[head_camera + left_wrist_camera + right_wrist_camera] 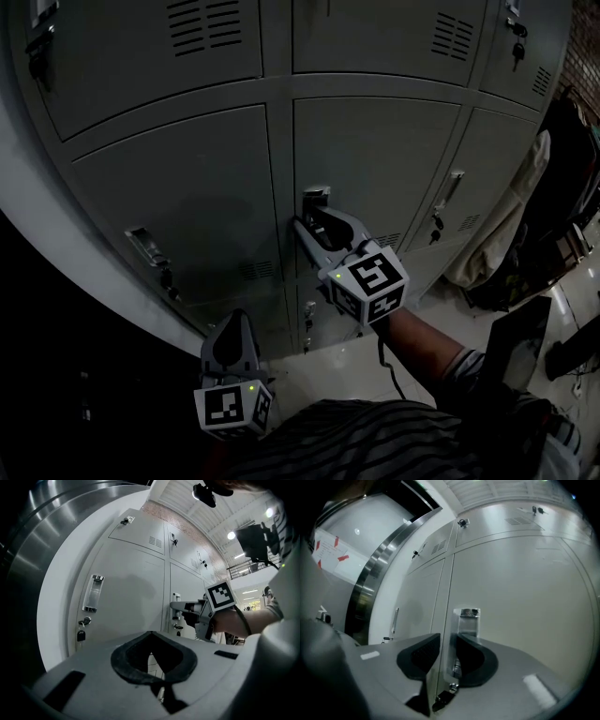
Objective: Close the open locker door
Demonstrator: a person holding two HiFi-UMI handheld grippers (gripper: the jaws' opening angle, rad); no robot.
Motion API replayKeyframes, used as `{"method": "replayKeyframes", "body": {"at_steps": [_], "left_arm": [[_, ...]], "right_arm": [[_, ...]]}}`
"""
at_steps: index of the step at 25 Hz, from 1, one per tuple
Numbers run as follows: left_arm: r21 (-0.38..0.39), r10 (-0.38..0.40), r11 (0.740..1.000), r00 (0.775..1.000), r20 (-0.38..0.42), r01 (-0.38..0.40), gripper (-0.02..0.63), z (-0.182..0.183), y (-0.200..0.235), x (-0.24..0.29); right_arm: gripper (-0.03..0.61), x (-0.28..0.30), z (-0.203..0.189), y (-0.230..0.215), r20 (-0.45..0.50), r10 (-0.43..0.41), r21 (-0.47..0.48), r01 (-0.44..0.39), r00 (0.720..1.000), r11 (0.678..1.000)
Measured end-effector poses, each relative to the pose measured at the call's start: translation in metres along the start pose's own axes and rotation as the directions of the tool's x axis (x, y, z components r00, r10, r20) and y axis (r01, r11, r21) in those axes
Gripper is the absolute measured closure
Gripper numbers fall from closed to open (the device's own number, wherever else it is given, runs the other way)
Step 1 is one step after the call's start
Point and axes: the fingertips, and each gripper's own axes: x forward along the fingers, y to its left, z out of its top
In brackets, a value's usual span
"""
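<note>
The grey locker door (375,169) stands almost flush with its neighbours, its silver handle (316,197) at its left edge. My right gripper (314,217) points level at that edge. In the right gripper view the door (525,597) fills the right side, and the right gripper (447,644) straddles the door's thin edge just below the handle (468,620), one pad on each side and pressing on it. My left gripper (232,323) hangs back low at the left, shut and empty. The left gripper (150,634) view shows the right gripper (180,606) at the handle (176,597).
More grey lockers surround the door, some with keys hanging in their locks (80,634). The neighbouring locker's handle (142,246) is at the left. Clothing and bags (506,234) hang at the right. A dark steel-edged wall (370,583) lies to the far left.
</note>
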Motion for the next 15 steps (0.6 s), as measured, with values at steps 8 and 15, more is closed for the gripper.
{"method": "replayKeyframes", "body": {"at_steps": [8, 15], "left_arm": [[0.009, -0.019, 1.000, 1.000, 0.017, 0.019, 0.611, 0.006, -0.023, -0.005], [0.013, -0.050, 0.999, 0.998, 0.030, 0.050, 0.611, 0.010, -0.078, -0.037]], "right_arm": [[0.370, -0.053, 0.013, 0.010, -0.001, 0.045, -0.001, -0.045, 0.999, 0.999], [0.381, -0.155, 0.031, 0.047, 0.030, 0.082, 0.061, -0.083, 0.996, 0.995]]}}
